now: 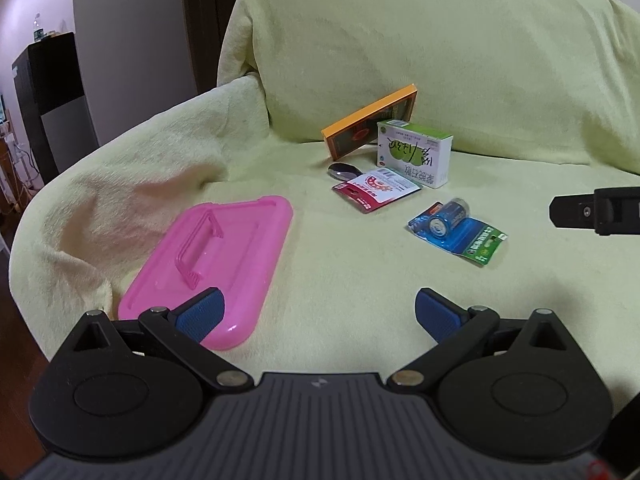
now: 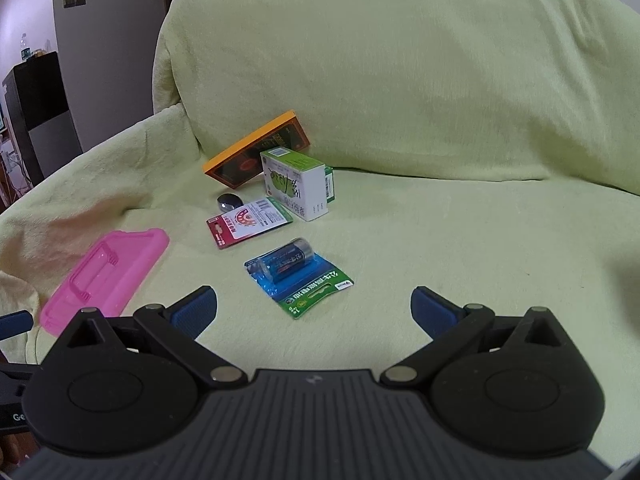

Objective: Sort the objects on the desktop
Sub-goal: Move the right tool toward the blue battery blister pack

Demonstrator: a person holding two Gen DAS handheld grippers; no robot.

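Both claws idle over a sofa seat draped in pale yellow-green terry cloth. Left gripper spread wide, blue pads far apart, nothing between them; right gripper same, wide open and empty. Items to sort: flat pink plastic lid with moulded handle lying at seat left, near the armrest; blue-and-green battery blister pack with a fat cylindrical cell lying flat just ahead of the right claw; red-and-white flat card packet behind it, overlapping a small shiny grey rounded object, can't tell what it is; white-and-green carton box standing on edge; orange-edged dark flat box leaning against the backrest behind the carton, touching or nearly so. No bin or base for the lid in view, so the sort target is unclear. Likely step: first pick not yet started, battery pack the closest candidate for the right claw, pink lid for the left. Doing it well, my guess: come down on the battery pack across the bulging cell rather than the thin card edge, since the soft cloth will give and a flat card is hard to pinch. For the lid, grip the raised handle, jaws straddling it. Leave the leaning stack for later; bumping the carton could topple the orange box.
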